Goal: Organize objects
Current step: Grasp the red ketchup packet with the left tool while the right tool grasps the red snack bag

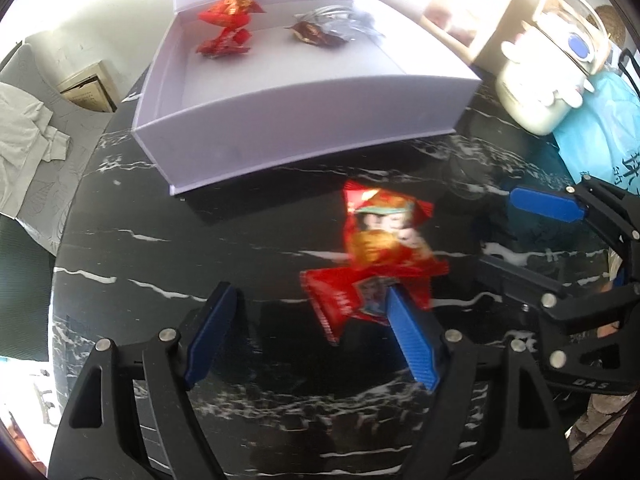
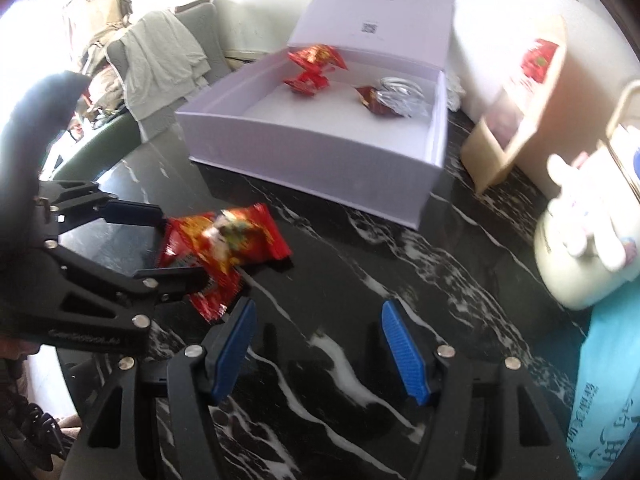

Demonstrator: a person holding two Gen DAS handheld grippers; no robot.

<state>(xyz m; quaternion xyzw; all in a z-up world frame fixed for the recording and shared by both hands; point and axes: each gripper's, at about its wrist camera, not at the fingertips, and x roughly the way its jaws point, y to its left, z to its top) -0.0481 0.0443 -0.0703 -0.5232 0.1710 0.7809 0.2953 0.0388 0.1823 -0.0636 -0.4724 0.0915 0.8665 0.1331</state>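
Observation:
Two red snack packets lie overlapped on the black marble table [image 1: 160, 260]: the upper packet [image 1: 380, 232] [image 2: 240, 232] and the lower packet [image 1: 340, 304] [image 2: 216, 292]. My left gripper [image 1: 310, 300] [image 2: 182, 244] is open, low over the table, and its right finger overlaps the lower packet's edge. To the right of the packets, my right gripper [image 2: 318, 308] [image 1: 498, 228] is open with only bare table between its fingers. Behind stands an open lavender box [image 1: 280, 120] [image 2: 320, 168] holding red packets [image 1: 228, 24], a brown packet [image 1: 316, 34] and a silvery wrapper [image 1: 344, 20].
A white jar with a plush figure [image 1: 536, 92] [image 2: 576, 264], a cyan bag [image 1: 600, 148] [image 2: 608, 380] and a kraft paper box [image 2: 520, 120] crowd the table's right side. Grey chairs with draped cloth [image 2: 160, 52] stand beyond the left edge.

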